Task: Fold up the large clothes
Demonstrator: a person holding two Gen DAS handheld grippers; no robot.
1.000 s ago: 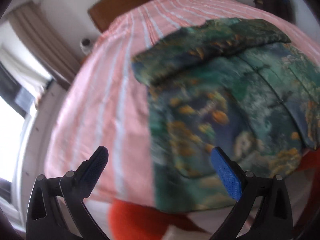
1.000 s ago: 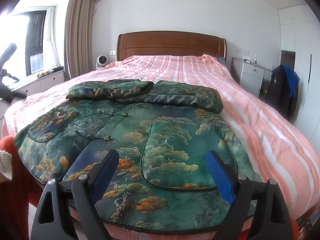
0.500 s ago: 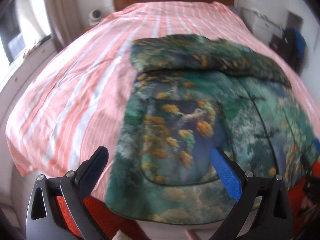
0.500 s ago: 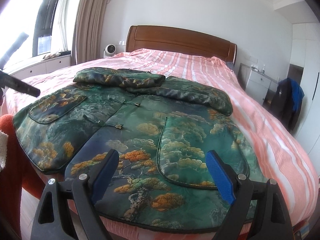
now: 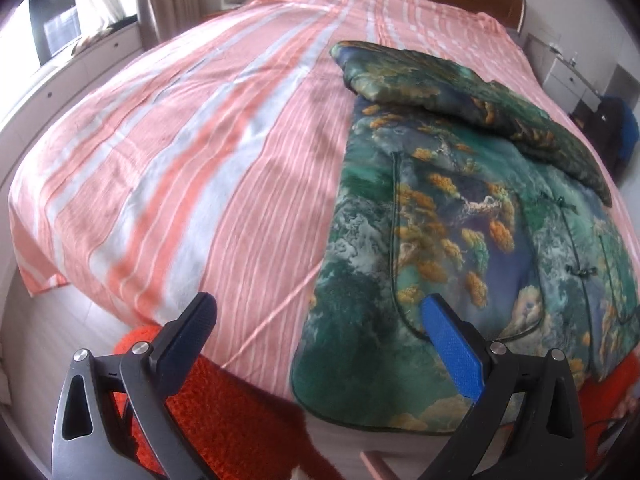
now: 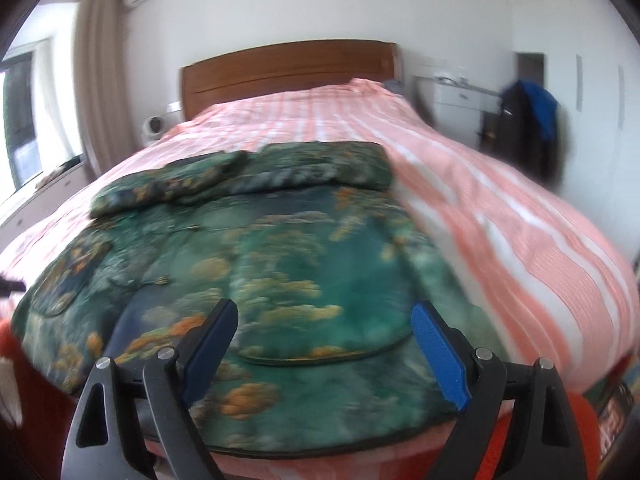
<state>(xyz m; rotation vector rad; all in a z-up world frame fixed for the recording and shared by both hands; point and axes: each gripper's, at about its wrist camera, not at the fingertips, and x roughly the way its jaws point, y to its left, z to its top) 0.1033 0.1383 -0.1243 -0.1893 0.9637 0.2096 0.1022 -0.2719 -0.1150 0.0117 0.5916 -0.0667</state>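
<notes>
Green jacket [image 5: 460, 216]: padded, printed with gold and teal trees and clouds; it lies flat on the bed at the foot end, hem along the bed's near edge, front side up.
Sleeves [image 6: 256, 174]: folded across the jacket's upper part, on the side toward the headboard, one lying partly over the other.
Pockets: one curved patch pocket [image 5: 436, 240] on the jacket half nearer the window, another [image 6: 320, 300] on the half nearer the wardrobe side.
Front closure: small knotted fastenings [image 5: 582, 270] run down the middle of the jacket.
Bed cover [image 5: 192, 152]: pink with white stripes, bare on the window side of the jacket and beyond it up to the headboard.
Headboard [image 6: 288, 70]: brown wood, at the far end of the bed from the jacket.
Left gripper [image 5: 320, 316]: fingers wide apart with nothing between them; it hangs above the foot of the bed, one finger over the bare cover beside the jacket, the blue pad [image 5: 452, 344] over the jacket's corner near the hem. Contact with the cloth is not seen.
Right gripper [image 6: 324, 328]: fingers spread wide, empty, above the jacket's hem near the pocket; this view is blurred.
Orange knitted cloth [image 5: 224, 420]: below the foot of the bed, under the left gripper.
Dark and blue garment [image 6: 528, 120]: hanging by the wall, well apart from the jacket.
</notes>
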